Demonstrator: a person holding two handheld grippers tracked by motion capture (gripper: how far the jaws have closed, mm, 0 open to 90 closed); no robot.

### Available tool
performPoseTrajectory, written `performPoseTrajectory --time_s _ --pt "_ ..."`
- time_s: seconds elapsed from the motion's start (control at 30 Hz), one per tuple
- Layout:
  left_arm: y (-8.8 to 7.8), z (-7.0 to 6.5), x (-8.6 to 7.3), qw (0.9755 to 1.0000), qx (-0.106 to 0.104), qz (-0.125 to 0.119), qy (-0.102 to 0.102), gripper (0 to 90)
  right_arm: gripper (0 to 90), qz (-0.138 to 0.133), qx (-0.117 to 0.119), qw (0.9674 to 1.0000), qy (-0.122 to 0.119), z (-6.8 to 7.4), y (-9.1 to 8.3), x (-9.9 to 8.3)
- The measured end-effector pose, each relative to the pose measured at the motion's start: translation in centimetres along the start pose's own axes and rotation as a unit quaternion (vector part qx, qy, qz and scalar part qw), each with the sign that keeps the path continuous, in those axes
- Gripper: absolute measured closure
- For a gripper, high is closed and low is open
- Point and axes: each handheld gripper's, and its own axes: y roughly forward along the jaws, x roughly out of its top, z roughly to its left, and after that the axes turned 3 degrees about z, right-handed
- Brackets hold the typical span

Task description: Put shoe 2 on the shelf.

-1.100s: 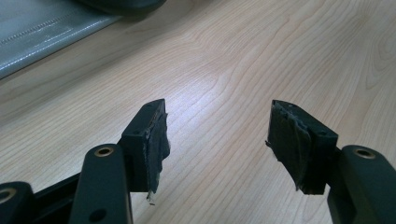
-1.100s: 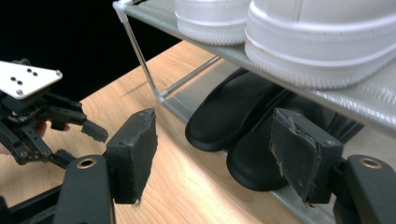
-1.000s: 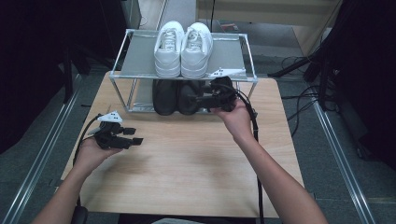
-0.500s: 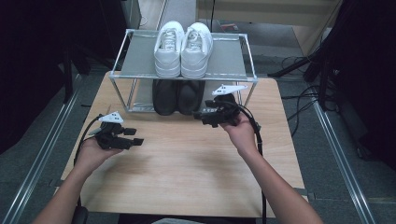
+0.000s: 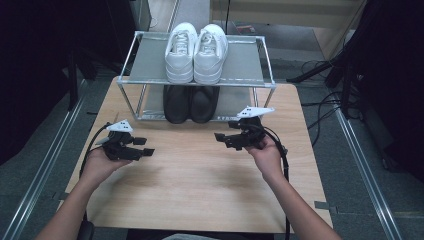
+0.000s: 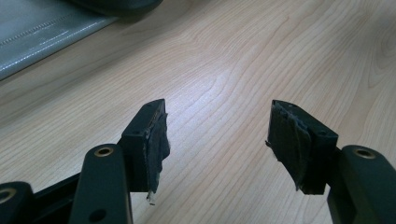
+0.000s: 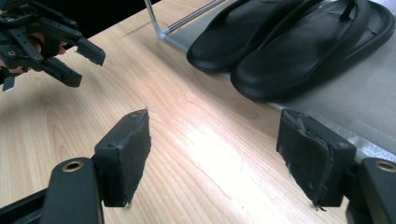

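The pair of black sandals [image 5: 189,103] lies side by side on the grey lower shelf [image 5: 232,102] of a metal-framed shoe rack [image 5: 129,97], toes toward the person; in the right gripper view they sit just beyond the jaws. A pair of white sneakers [image 5: 196,52] stands on the top shelf, right above them. The right gripper [image 5: 226,139] hovers over the wooden desk [image 5: 200,185] just in front of the rack, jaws wide with nothing between them, having just finished opening. The left gripper [image 5: 144,147] is held well apart at the desk's left, jaws also wide and empty, apparently close above the wood.
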Motion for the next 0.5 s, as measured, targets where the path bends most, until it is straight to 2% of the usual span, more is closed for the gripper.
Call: performPoseTrajectory --time_s 0.17,0.5 --pt "0.2 0.0 0.0 1.0 -0.001 0.003 0.002 38.0 27.1 -0.008 0.001 1.0 0.004 0.1 -0.7 -0.9" --pt "0.2 -0.2 0.0 1.0 -0.002 0.005 0.004 37.8 27.1 -0.01 -0.003 0.9999 -0.005 0.1 -1.8 -2.6"
